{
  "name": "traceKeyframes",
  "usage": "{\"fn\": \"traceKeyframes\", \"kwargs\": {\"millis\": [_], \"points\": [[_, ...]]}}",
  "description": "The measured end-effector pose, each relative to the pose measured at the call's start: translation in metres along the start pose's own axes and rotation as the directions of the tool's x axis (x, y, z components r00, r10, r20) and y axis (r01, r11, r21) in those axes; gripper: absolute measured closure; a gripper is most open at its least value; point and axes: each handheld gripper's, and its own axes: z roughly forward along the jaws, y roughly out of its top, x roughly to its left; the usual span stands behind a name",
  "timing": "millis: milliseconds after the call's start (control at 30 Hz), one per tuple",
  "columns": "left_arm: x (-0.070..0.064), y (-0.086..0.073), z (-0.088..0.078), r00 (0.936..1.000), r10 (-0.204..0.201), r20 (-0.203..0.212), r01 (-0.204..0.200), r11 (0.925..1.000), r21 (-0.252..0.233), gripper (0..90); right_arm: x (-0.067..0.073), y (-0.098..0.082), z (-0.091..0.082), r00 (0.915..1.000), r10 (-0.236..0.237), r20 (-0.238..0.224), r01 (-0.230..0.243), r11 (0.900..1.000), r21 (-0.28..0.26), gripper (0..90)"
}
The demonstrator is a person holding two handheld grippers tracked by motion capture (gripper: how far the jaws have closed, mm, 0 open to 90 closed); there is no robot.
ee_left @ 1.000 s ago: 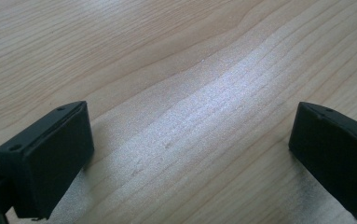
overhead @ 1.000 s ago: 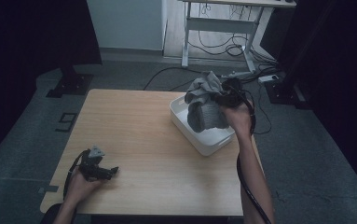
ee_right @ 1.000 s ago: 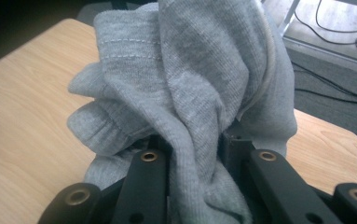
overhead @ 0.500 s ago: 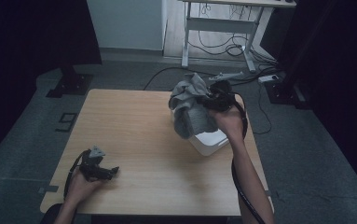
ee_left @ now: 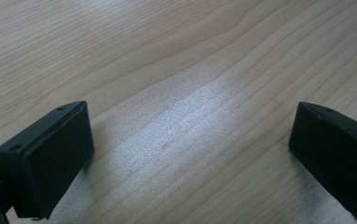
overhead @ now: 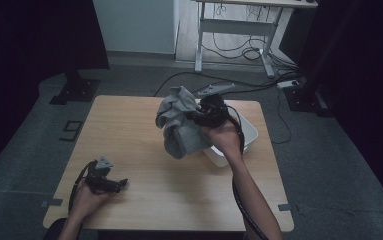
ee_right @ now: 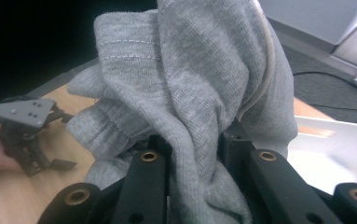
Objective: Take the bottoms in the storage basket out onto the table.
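Note:
A bunched grey cloth (overhead: pixel 179 125) hangs in the air above the wooden table (overhead: pixel 129 130), left of a white tub (overhead: pixel 246 131). My right gripper (overhead: pixel 194 116) is shut on it; in the right gripper view the grey cloth (ee_right: pixel 199 84) rises from between the jaws and drapes over them. Part of the white tub (ee_right: pixel 339 154) lies at the right of that view. My left gripper (overhead: pixel 119 184) rests near the table's front left corner, jaws wide open. In the left gripper view its fingers (ee_left: pixel 50 154) stand far apart over bare wood with nothing between them.
A desk frame (overhead: pixel 234 30) and floor cables (overhead: pixel 239 55) stand beyond the table's far edge. A dark stand base (overhead: pixel 74 90) sits on the floor at the left. The wood between my two grippers is bare.
My right gripper has lifted the grey cloth out of the white tub and carried it leftward over the table. The left gripper has stayed where it was.

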Motion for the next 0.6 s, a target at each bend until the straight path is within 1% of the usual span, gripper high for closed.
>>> {"fn": "traceKeyframes", "kwargs": {"millis": [133, 200, 233, 300, 367, 467, 500, 600], "points": [[0.0, 0.0, 0.0, 1.0, 0.0, 0.0, 0.0, 1.0, 0.0, 0.0, 0.01, -0.009, 0.017, 0.9993, -0.013, -0.035, 0.014, 1.0, 0.019, 74.9], [0.0, 0.0, 0.0, 1.0, 0.0, 0.0, 0.0, 1.0, 0.0, 0.0, 0.011, -0.012, 0.02, 0.9991, -0.013, -0.04, 0.014, 1.0, 0.023, 74.9], [0.0, 0.0, 0.0, 1.0, 0.0, 0.0, 0.0, 1.0, 0.0, 0.0, 0.014, -0.019, 0.029, 0.9986, -0.013, -0.051, 0.015, 0.999, 0.034, 74.9], [0.0, 0.0, 0.0, 1.0, 0.001, -0.001, -0.001, 1.0, 0.0, 0.0, 0.015, -0.022, 0.032, 0.9984, -0.012, -0.056, 0.014, 0.999, 0.035, 74.9], [0.0, 0.0, 0.0, 1.0, 0.0, 0.0, 0.0, 1.0, 0.0, 0.0, 0.019, -0.033, 0.043, 0.9974, -0.014, -0.07, 0.017, 0.999, 0.051, 74.8], [0.0, 0.0, 0.0, 1.0, 0.001, 0.0, -0.001, 1.0, 0.0, 0.0, 0.022, -0.039, 0.05, 0.9968, -0.016, -0.078, 0.021, 0.998, 0.059, 74.8], [0.0, 0.0, 0.0, 1.0, 0.0, 0.0, 0.0, 1.0, 0.0, 0.0, 0.025, -0.046, 0.057, 0.9958, -0.018, -0.089, 0.024, 0.997, 0.067, 74.8], [0.0, 0.0, 0.0, 1.0, 0.0, 0.001, 0.0, 1.0, 0.0, 0.0, 0.03, -0.057, 0.069, 0.9946, -0.019, -0.102, 0.028, 0.996, 0.082, 74.7]]}}
